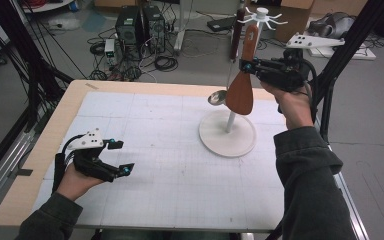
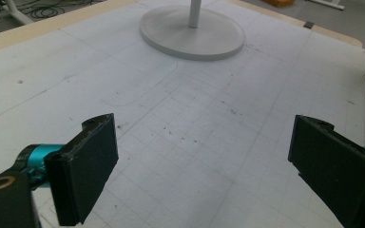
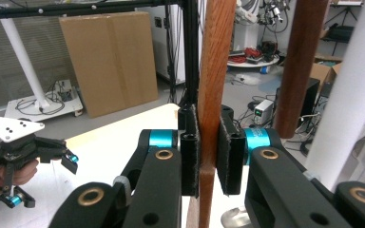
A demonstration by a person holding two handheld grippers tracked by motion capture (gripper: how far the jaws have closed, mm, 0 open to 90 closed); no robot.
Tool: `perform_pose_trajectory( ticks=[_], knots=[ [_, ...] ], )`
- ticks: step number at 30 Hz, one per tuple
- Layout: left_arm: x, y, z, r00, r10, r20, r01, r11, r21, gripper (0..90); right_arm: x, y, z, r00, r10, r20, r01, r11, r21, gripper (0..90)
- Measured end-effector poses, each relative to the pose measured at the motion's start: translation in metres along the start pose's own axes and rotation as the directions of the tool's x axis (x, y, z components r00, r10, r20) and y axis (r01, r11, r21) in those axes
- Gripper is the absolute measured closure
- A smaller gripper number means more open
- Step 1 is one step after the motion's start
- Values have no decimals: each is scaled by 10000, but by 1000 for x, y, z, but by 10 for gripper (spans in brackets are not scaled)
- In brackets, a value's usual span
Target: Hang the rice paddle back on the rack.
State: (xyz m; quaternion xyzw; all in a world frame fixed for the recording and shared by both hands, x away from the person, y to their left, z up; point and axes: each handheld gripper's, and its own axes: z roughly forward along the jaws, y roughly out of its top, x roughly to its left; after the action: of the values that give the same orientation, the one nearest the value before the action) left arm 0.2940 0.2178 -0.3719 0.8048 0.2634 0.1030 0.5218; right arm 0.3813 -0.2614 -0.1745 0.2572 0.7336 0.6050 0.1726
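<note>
The right gripper [image 1: 246, 65] is clenching the handle of a wooden spatula [image 1: 242, 84], which is hanging upright beside the white post of a utensil rack [image 1: 228, 138] toward the table's two o'clock corner; in the right gripper view the jaws are pressing flat on either side of the wooden handle [image 3: 213, 95], with the white post [image 3: 349, 95] just to the three o'clock side and a second dark wooden handle [image 3: 302, 61] standing between them. A metal ladle [image 1: 217, 97] is hanging at the nine o'clock side of the spatula blade, close to it. The left gripper [image 1: 119, 157] is resting near the table's seven o'clock corner, released, its jaws spread wide over the bare gridded mat [image 2: 195, 142] and well apart from the rack. Judging from this, the person is either hooking the spatula onto the rack's top prongs [image 1: 262, 16] or lifting it off them. To do it well, the grip should be staying square on the handle while the spatula is moving straight up or down along the post, since any swing toward nine o'clock could knock the ladle. Bracing the round base with the free gripper would be keeping the rack from tipping.
</note>
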Motion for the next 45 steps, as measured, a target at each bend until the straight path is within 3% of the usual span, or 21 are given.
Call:
perform_pose_trajectory(
  ticks=[15, 23, 30, 36, 43, 45],
  knots=[
    [0, -1, 1, 10000, -2, 24, 2, 10000, 54, 99, -16, 4, 1, 9992, 386, 91, -387, 9992, 48, 820],
    [0, -1, 1, 10000, 12, 23, -13, 10000, 63, 99, -17, 0, 2, 9976, 527, 443, -529, 9986, 31, 802],
    [0, -1, 0, 10000, -30, 17, 30, 10000, 39, 99, -15, -11, -3, 9939, 649, 894, -643, 9979, -93, 692],
    [0, -1, 0, 10000, -24, 54, 24, 10000, 51, 99, -9, -21, -8, 9837, 743, 1639, -708, 9971, -269, 480],
    [1, -2, -1, 10000, -65, 69, 65, 10000, 54, 99, 1, -32, -9, 9823, 562, 1786, -534, 9984, -204, 307],
    [1, -2, -1, 10000, -63, 73, 63, 10000, 70, 99, 5, -36, -9, 9828, 521, 1774, -488, 9985, -229, 299]
  ],
)
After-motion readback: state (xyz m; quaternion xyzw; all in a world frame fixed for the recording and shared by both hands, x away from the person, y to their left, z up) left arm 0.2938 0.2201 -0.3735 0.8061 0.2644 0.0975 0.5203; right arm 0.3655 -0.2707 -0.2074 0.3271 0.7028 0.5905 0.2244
